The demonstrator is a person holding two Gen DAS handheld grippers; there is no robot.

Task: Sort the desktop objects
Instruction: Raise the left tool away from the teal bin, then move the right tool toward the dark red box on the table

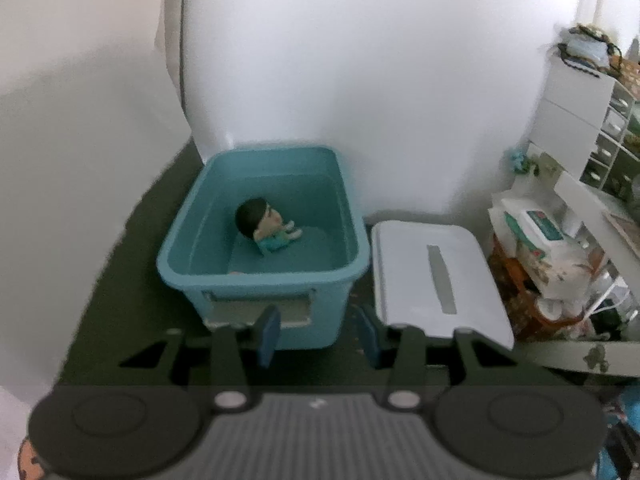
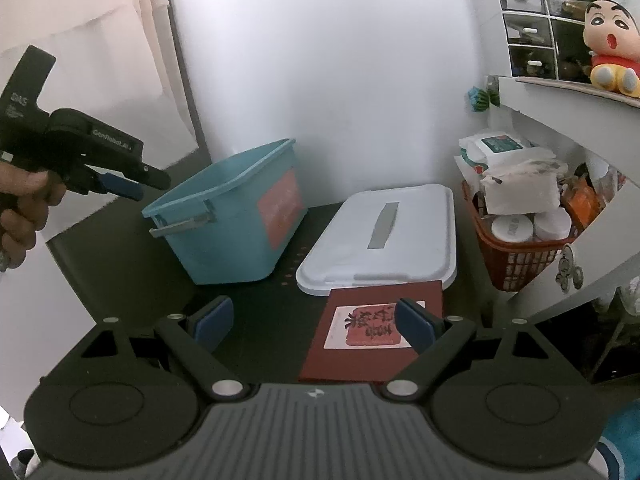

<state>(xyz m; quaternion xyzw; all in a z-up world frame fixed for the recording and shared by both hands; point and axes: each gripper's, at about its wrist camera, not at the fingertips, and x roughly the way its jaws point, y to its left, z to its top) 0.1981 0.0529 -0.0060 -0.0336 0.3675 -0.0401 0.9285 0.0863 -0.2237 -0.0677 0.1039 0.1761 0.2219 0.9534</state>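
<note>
A teal bin (image 1: 264, 276) stands on the dark table, and a small dark-haired figurine (image 1: 266, 226) in teal clothes lies inside it. My left gripper (image 1: 320, 334) hovers in front of and above the bin's near wall, jaws apart with nothing between them. The right wrist view shows the same bin (image 2: 232, 220) from the side and the left gripper (image 2: 140, 184) up at the left in a hand (image 2: 20, 204). My right gripper (image 2: 314, 324) stands wide open low over the table. Its right finger is over a dark red book (image 2: 372, 344) with a white label.
A white lid (image 1: 432, 276) (image 2: 388, 236) with a grey strip lies flat to the right of the bin. An orange-red basket (image 2: 520, 256) packed with packets and jars stands at the right under a white shelf (image 2: 560, 108). A plush doll (image 2: 612, 44) sits on that shelf.
</note>
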